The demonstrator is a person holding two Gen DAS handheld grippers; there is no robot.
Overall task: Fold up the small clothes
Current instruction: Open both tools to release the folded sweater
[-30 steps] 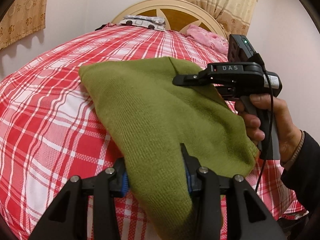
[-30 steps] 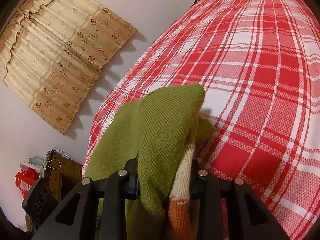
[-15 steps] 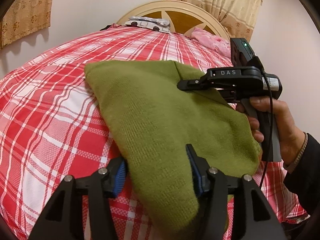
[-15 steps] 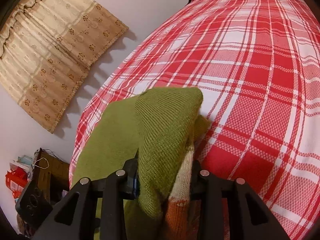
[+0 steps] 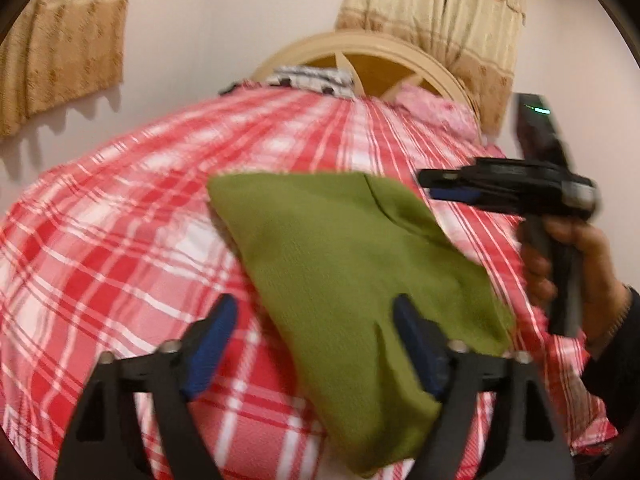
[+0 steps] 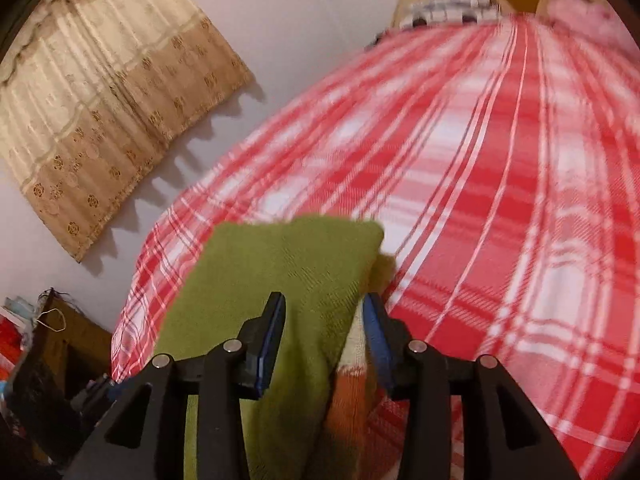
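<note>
A green knit garment (image 5: 340, 264) lies folded on the red plaid bedspread (image 5: 120, 240); a cream and orange band (image 6: 348, 364) shows at its near end in the right wrist view. My left gripper (image 5: 314, 304) is open and its jaws are still opening, with the garment's near corner lying loose between them. My right gripper (image 5: 436, 186), held in a hand (image 5: 572, 252), hovers off the garment's far right edge. In its own view the right gripper (image 6: 324, 300) is opening, and the garment (image 6: 288, 264) lies below and between the pads, not pinched.
A round wooden headboard (image 5: 360, 52) stands at the far end, with a pink pillow (image 5: 436, 108) and a patterned cloth (image 5: 308, 78). Curtains (image 6: 100, 120) hang on the wall. Dark wooden furniture (image 6: 72, 336) stands past the bed's left edge.
The left jaws spread wide and let go of the garment. The right jaws widened and that gripper lifted off the far edge. The garment now rests flat on the bed.
</note>
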